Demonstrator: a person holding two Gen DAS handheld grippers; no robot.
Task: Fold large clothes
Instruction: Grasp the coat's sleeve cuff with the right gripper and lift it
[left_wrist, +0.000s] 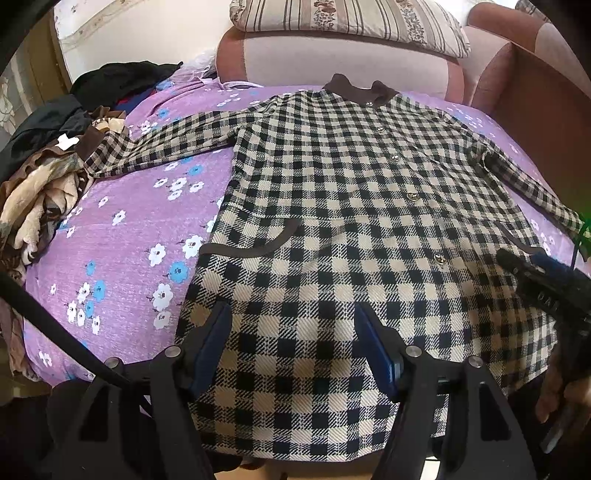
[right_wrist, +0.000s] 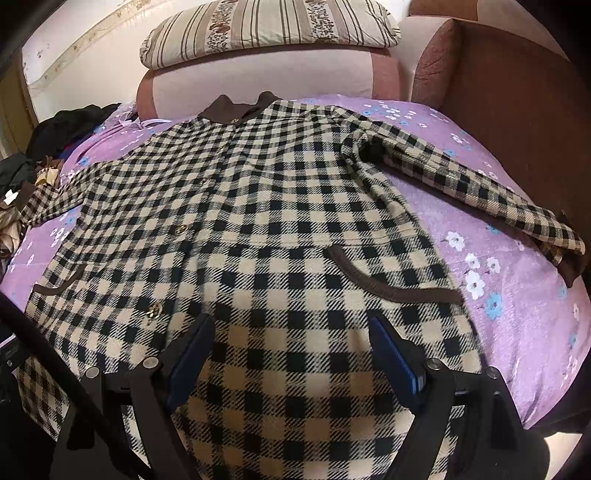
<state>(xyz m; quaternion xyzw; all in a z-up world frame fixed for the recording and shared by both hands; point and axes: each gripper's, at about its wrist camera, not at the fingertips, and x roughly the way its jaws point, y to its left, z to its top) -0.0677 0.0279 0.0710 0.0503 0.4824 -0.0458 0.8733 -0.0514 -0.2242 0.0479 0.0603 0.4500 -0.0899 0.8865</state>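
Left view alone shows the clothes pile (left_wrist: 44, 177); checked coat (left_wrist: 332, 229) (right_wrist: 258, 229) lies flat under both parted grippers: left gripper (left_wrist: 291, 332), right gripper (right_wrist: 291, 343).

Both views are evenly and softly lit; edges are bent and darkened by fisheye distortion, and slight blur is seen low down.

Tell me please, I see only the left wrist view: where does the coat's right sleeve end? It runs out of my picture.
Observer: The right sleeve lies stretched out on the purple sheet, and its brown cuff rests there too.
Operator: Is the right gripper open?
Observer: Yes, the right gripper is open and holds nothing, above the lower part of the coat.
Operator: And the right pocket?
Observer: Its brown trim is fully uncovered.
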